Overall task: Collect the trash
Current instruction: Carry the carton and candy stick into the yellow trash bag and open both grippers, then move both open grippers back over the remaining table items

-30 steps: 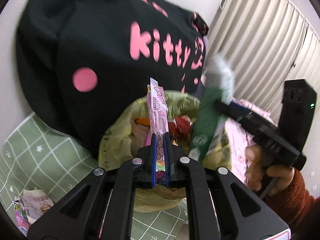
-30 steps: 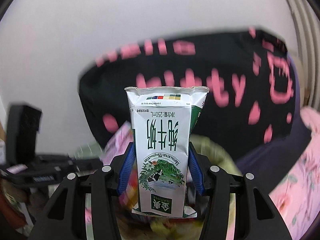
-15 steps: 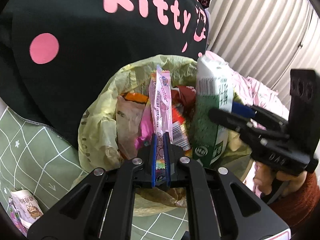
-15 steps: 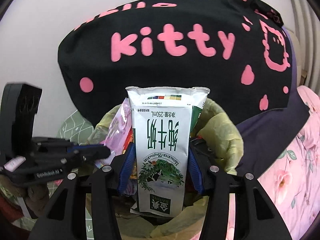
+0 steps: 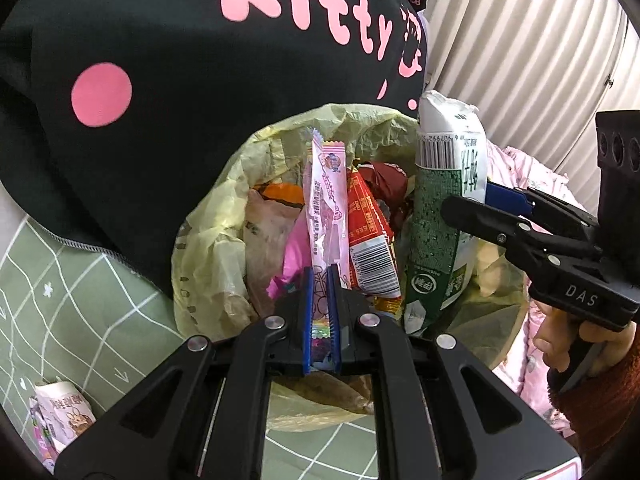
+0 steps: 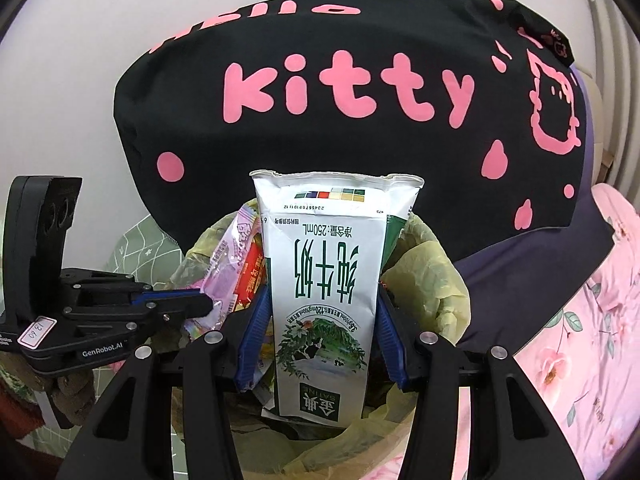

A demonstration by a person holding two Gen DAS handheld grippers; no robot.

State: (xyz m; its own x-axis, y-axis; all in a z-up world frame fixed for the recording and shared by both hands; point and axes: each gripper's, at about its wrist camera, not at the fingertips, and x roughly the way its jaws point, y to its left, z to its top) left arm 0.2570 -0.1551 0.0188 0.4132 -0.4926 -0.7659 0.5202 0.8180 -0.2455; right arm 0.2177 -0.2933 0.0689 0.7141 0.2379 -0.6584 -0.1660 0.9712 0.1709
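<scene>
Your two items both stand over the mouth of the yellow trash bag (image 5: 216,216). The milk carton (image 6: 326,300) is clamped across its flat faces by your right gripper (image 6: 320,344), long axis upright and running forward along the fingers, sealed end up, printed base pointing down toward the bag opening. In the left wrist view the same carton (image 5: 444,216) sits at the right side of the opening, lower end already below the rim line, as far as can be judged.

The pink wrapper (image 5: 326,208) is pinched at its lower end by your left gripper (image 5: 321,320), jaws nearly closed on the thin film. Its long axis also stands upright, over the middle of the bag, in front of a red wrapper (image 5: 370,240) lying among the contents.

Governing relation: the bag lies directly beneath and ahead of both tools, so each release is a straight drop. The carton appears the deeper of the two; the right hand is the better placed to let go first.

Noted outside the bag: a small snack packet (image 5: 60,416) on the green checked sheet (image 5: 80,304), well apart to the left. The bag leans against a black Kitty cushion (image 5: 180,80).
</scene>
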